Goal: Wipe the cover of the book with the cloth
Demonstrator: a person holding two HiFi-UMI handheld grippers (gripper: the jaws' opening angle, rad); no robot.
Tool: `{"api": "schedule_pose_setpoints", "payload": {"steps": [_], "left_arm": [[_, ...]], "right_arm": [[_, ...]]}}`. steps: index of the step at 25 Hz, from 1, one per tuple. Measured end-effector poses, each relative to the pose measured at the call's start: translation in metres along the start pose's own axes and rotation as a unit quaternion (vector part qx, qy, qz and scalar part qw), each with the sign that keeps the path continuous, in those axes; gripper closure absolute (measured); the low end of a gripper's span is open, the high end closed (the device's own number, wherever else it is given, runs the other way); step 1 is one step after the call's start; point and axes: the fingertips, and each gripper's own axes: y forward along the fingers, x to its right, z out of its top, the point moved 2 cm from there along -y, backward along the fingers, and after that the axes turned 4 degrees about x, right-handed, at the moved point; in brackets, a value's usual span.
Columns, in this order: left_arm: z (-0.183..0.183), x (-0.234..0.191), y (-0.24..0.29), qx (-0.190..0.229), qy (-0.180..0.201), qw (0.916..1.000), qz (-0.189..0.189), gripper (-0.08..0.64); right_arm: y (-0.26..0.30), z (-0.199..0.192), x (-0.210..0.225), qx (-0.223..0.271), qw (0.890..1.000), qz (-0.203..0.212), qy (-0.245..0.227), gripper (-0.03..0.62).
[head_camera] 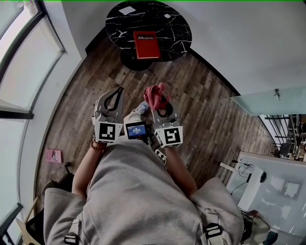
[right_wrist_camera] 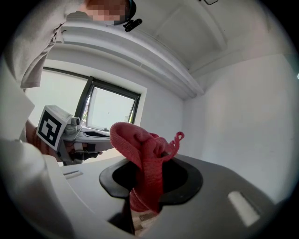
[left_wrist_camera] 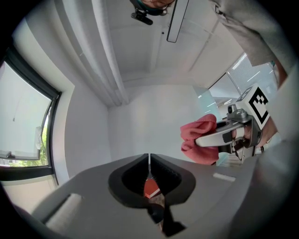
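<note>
Red and rectangular, with white lettering on its cover, the red rectangular book (head_camera: 146,45) lies flat on the round black table with white veining (head_camera: 174,33), close to the edge that faces the person. Nothing touches the book, and both grippers are well apart from it, held level over the wood-plank floor (head_camera: 201,110). A white sheet (head_camera: 127,9) lies near the table's far edge. The pinkish-red woven cloth (right_wrist_camera: 145,154) is off the book: it is bunched up in the right gripper (head_camera: 158,103), whose jaws are clenched on it, so that a thick fold rises above the jaws and a looped end sticks out to one side. Just beside it, the left gripper (left_wrist_camera: 149,161) has its jaws pressed together with nothing between them; the book shows small through the gap beneath them. Between the two marker cubes sits a small screen (head_camera: 136,130), against the person's grey sweatshirt (head_camera: 134,191). A pink flat thing (head_camera: 53,155) lies on the floor at the left, below the large window (head_camera: 24,62); what it is cannot be made out.
</note>
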Motion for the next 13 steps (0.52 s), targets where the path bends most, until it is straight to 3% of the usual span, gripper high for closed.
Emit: {"api": "schedule_pose_setpoints", "payload": {"steps": [9,13], "left_arm": [[-0.006,-0.01,-0.016,-0.007,0.004,0.9999,0.011,0.554],[-0.01,-0.013,-0.018,-0.005,0.031,0.9994,0.011,0.555]], "right_arm": [[0.004,-0.005,-0.019,-0.003,1.0,0.017,0.003,0.459],[0.007,-0.005,-0.022,0.002,1.0,0.022,0.005,0.459]]}}
